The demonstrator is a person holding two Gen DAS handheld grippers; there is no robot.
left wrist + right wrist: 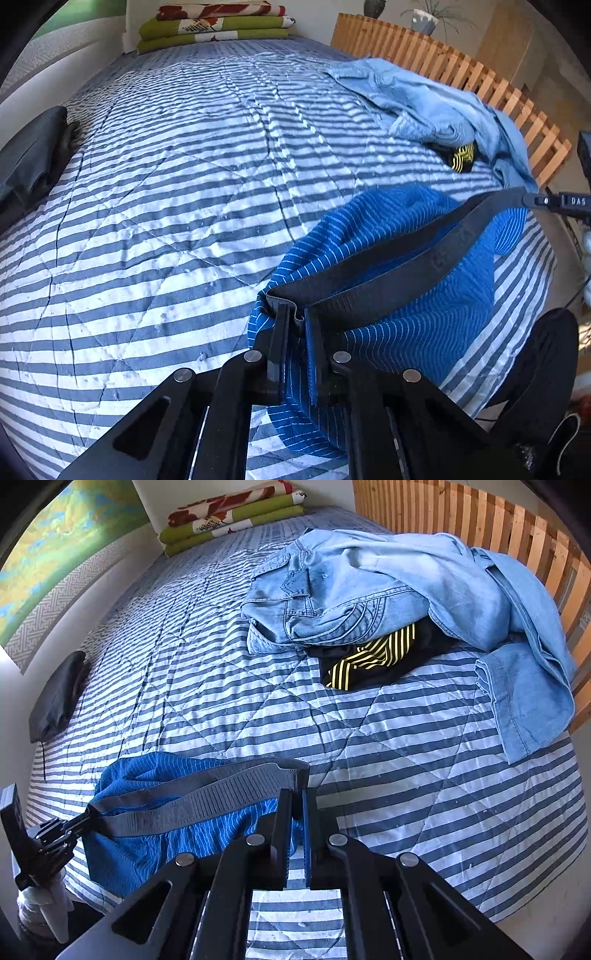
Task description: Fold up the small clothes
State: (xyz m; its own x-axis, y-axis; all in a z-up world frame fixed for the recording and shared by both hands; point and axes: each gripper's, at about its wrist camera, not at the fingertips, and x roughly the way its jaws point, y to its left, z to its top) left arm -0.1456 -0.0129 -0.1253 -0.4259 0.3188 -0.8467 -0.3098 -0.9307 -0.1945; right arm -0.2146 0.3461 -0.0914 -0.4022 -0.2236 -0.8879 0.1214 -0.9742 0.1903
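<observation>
On the striped quilt [147, 229], left wrist view: left gripper [295, 317] clamped on one end of the grey waistband [424, 254] of the blue briefs [388, 218], band pinched between the pads; the briefs lie on the quilt's near right part, waistband stretched taut up to the right gripper [532, 200], which bites the far end, seen at the right edge. Behind them a denim pile [436, 107] with a black-yellow striped item [461, 160] poking out under it, beside the slatted wooden rail [480, 77]. Folded green-red blankets [218, 26] at the far end, dark bag [33, 158] at the left edge. Right wrist view: right gripper [297, 801] closed tight on the waistband [207, 794] corner, briefs [155, 834] bunched to its left at the quilt's [406, 775] near edge; left gripper [86, 814] holds the opposite end at lower left, a white-gloved hand [44, 897] under it. Denim pile [369, 590] and striped item [373, 653] sit well apart, upper right, against the rail [498, 520]; blankets [236, 513] far back, bag [59, 694] by the left wall
</observation>
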